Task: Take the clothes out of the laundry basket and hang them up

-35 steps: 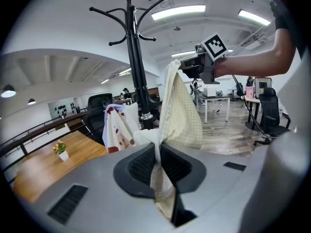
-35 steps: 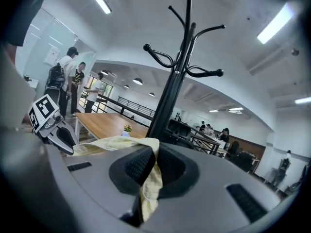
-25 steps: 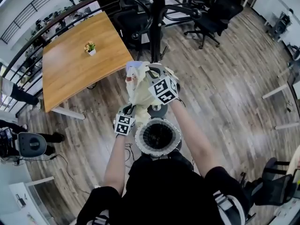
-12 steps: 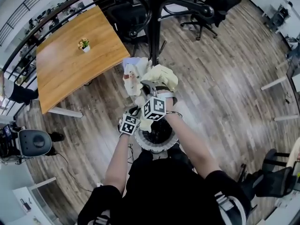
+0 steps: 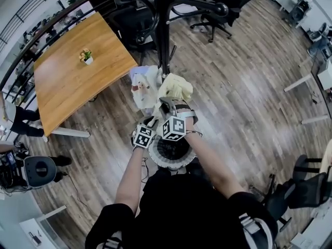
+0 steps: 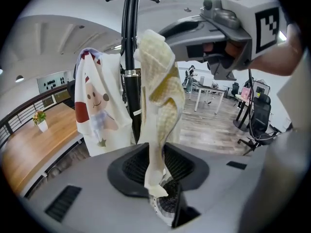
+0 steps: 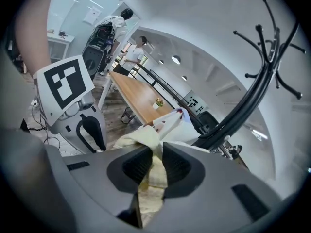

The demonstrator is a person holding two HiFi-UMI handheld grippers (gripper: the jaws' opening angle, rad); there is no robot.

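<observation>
**Head view.** A round white laundry basket [image 5: 179, 165] is seen on the wooden floor just in front of the person. Its ribbed inside is dark, and what lies in it cannot be made out — part of its far rim is covered by the two marker cubes. Beyond it, a pale yellow cloth [image 5: 175, 87] is held up by the right gripper [image 5: 169, 102], close to the black pole of a coat rack [image 5: 163, 30]. The rack's top is cut off by the upper edge. A white garment [image 5: 142, 84] with a printed figure is hung on the rack, just beside the yellow cloth. The left gripper [image 5: 149, 122] is placed beside the right one, and its tips are covered by cloth here. A wooden surface [image 5: 72, 77] carrying a small potted plant [image 5: 85, 56] is seen at the left.

**Left gripper view.** The jaws are seen apart, having just been opening. The lower tail of the yellow cloth hangs between them with a gap at either pad, so nothing is clamped. A piece of the basket is glimpsed below, through the gap.

**Right gripper view.** The jaws have just been opening a little, yet the gap is narrow and filled by a fold of the yellow cloth, which is pinched between the pads. The rest of the cloth is largely hidden behind the gripper's body — only a bunched edge is seen above it.
</observation>
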